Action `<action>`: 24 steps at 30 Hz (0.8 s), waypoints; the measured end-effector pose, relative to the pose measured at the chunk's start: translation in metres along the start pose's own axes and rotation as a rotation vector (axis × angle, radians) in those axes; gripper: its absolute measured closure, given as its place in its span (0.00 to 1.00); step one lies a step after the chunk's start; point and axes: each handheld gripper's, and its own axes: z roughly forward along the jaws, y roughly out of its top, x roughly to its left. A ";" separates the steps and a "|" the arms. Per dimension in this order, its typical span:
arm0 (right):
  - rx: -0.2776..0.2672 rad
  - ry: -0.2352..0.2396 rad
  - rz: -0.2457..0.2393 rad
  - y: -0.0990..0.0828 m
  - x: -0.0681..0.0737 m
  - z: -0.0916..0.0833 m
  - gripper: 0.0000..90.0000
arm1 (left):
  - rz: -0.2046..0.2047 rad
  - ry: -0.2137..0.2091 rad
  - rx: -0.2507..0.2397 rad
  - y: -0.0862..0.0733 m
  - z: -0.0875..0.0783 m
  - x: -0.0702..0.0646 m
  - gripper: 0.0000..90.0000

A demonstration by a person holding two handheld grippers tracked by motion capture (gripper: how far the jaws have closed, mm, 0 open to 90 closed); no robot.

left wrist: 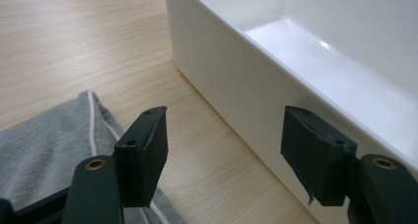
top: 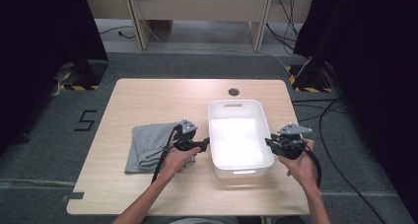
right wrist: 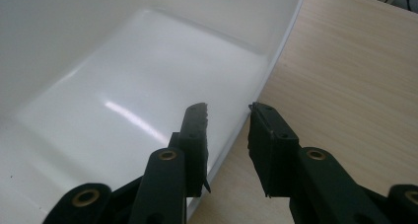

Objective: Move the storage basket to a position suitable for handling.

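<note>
In the high view, one white tub (top: pixel 240 135) is standing right of the frame centre on the wooden table (top: pixel 148 98), and one grey folded cloth (top: pixel 148 147) is lying to its left. Two grippers are flanking the tub. The right gripper view is showing what the high view is hiding: the right gripper (right wrist: pixel 227 130) is straddling the tub's rim, jaws narrowed but not yet pressing. The left gripper view is showing the left gripper (left wrist: pixel 224 137) released, jaws wide, one before the tub's outer wall.
</note>
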 end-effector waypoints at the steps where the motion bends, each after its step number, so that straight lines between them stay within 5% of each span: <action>1: 0.000 0.000 0.006 -0.001 0.000 0.000 0.77 | -0.003 0.001 -0.001 0.000 0.001 0.000 0.37; 15: -0.009 0.004 0.011 -0.005 -0.001 -0.004 0.77 | 0.005 -0.010 0.014 0.000 0.004 0.002 0.33; 24: -0.091 0.021 0.062 0.003 0.003 -0.018 0.54 | 0.014 -0.016 -0.011 -0.007 -0.035 0.020 0.27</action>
